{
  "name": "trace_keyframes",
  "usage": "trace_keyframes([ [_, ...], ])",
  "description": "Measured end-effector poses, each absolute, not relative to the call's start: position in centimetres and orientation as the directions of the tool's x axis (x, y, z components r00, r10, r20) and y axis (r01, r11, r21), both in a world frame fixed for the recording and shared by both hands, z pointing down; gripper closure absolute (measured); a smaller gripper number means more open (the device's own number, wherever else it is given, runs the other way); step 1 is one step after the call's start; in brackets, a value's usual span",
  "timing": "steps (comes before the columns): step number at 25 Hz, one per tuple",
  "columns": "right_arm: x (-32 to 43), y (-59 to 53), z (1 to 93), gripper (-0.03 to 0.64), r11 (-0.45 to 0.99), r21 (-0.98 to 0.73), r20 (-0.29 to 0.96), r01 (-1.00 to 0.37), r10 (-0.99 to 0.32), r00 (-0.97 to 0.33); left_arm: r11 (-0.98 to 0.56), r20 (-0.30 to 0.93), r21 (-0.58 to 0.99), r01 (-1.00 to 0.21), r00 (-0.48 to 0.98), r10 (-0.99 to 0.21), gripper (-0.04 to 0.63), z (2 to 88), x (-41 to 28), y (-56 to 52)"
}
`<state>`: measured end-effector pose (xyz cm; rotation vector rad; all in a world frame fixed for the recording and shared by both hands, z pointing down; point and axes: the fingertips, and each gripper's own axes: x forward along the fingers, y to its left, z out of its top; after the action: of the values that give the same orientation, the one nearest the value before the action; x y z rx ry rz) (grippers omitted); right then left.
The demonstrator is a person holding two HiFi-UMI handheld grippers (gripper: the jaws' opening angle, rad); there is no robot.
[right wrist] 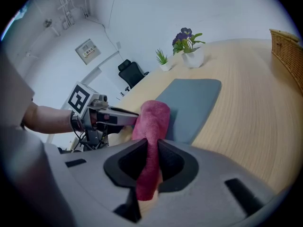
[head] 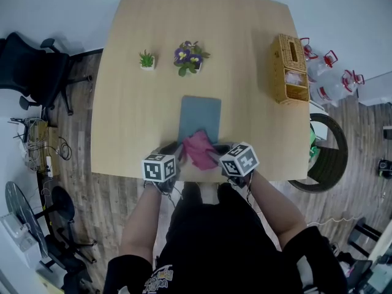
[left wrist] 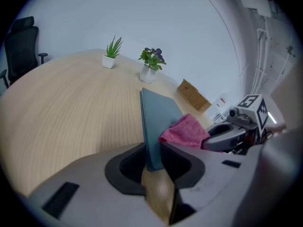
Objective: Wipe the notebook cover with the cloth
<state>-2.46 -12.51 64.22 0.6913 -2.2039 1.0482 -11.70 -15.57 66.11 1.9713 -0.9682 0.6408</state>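
Tabletop of pale wood seen from above, with a grey-blue notebook lying flat at the centre of the frame. My left gripper is pinched on the notebook's lower left corner, pinning it. My right gripper is clamped on a pink cloth, which rests bunched on the notebook's lower edge, between the two grippers.

I judge the wiping to be at the near end only. The cover above the cloth, toward the top of the frame, lies bare, and no view shows whether it has been rubbed, so I count those strokes as left to do.

The cover carries no readable title or brand. The marker cubes show black-and-white squares, no words. A wall notice, upper left in the right gripper view, is too small to read.
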Motion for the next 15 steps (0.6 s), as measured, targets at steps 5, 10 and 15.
trace_keyframes([
  [5, -1.2, -14.0, 64.2, 0.551, 0.572, -0.479, 0.708, -0.666, -0.197, -0.678, -0.358, 0.718, 0.459, -0.813, 0.577, -0.389, 0.503, 66.1, -11.7, -15.6],
  [10, 0.4, -16.7, 64.3, 0.551, 0.557, -0.463, 0.716, -0.69, -0.224, -0.661, -0.355, 0.727, 0.435, -0.827, 0.556, -0.403, 0.503, 65.5, -12.1, -16.0],
  [15, 1.7, -19.7, 64.4, 0.551, 0.534, -0.44, 0.722, -0.722, -0.268, -0.638, -0.354, 0.728, 0.438, -0.827, 0.557, -0.4, 0.503, 65.5, -12.1, -16.1],
])
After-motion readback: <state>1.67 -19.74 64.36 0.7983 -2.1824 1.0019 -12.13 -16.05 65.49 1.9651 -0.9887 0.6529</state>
